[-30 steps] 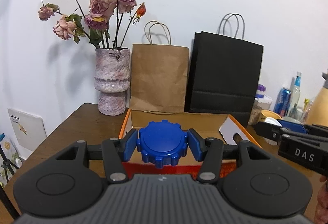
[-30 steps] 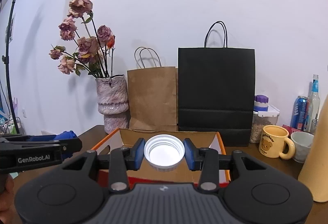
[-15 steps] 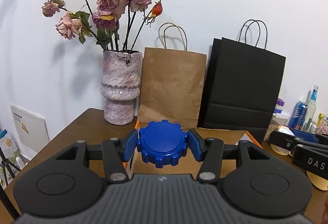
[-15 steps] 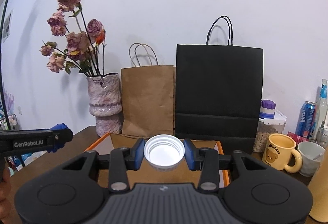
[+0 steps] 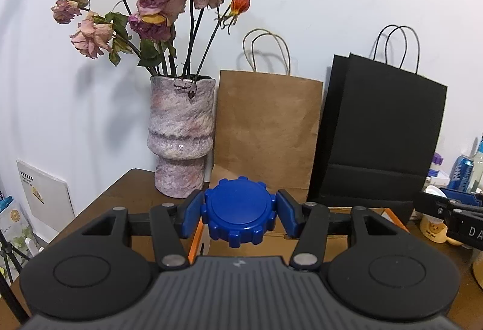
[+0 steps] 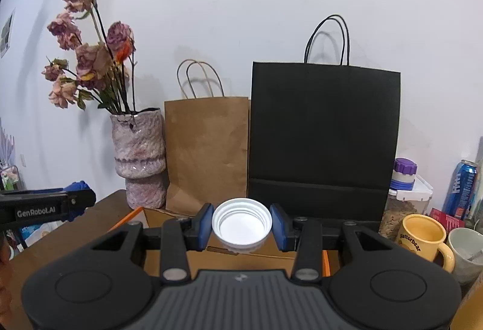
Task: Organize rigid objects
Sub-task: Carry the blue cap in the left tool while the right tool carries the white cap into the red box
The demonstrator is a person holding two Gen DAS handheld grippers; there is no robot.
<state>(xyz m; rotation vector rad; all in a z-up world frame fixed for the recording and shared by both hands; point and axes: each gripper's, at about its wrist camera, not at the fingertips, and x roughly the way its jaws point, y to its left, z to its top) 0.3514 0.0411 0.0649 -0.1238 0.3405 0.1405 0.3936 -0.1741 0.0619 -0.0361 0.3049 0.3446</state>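
1. While the left hand-held gripper (image 5: 238, 217) clamps a blue ridged lid (image 5: 238, 217) by its rim, the cardboard box (image 5: 305, 242) sits just below and ahead, probably its destination.
2. Right hand-held gripper (image 6: 241, 223) pinches a white screw cap (image 6: 241, 223), hollow side up, over that box (image 6: 217, 257) on the surface (image 6: 78, 239).

Two lids (image 5: 239, 211), two paper bags (image 6: 208, 149), one vase (image 6: 139, 158), two mugs (image 6: 422, 236), one can (image 6: 460, 188)

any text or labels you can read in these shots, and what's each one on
"GenRobot.AI": side of the left gripper
"DA", cut off at the frame edge: side of the right gripper
"Butterbear": yellow mug
Blue can: lettering too blurred
White card by the wall: print too small
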